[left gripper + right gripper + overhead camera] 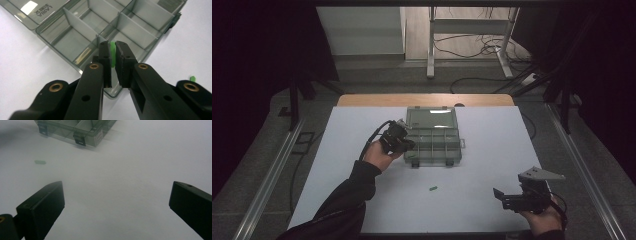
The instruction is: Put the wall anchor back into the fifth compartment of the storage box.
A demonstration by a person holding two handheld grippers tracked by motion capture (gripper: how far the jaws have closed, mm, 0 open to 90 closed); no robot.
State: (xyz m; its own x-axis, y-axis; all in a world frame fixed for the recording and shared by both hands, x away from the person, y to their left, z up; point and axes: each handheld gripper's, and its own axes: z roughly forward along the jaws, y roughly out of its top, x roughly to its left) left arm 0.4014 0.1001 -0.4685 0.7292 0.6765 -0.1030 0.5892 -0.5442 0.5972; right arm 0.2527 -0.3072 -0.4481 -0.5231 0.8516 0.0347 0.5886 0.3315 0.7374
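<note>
A person is working at a white surface [362, 200], and the left claw [113, 53] is clamped on a small bright green plastic piece [113, 50], holding it over the near corner of an open, smoke-grey clear plastic organiser box with dividers [105, 27]. The compartments I am seeing are looking empty, so the sorting seems to be only beginning: this piece is not yet dropped in. A second small green piece [433, 188] is lying loose on the surface in front of the box, while the right claw [116, 202] is hovering low with its jaws wide apart, gripping nothing.
</note>
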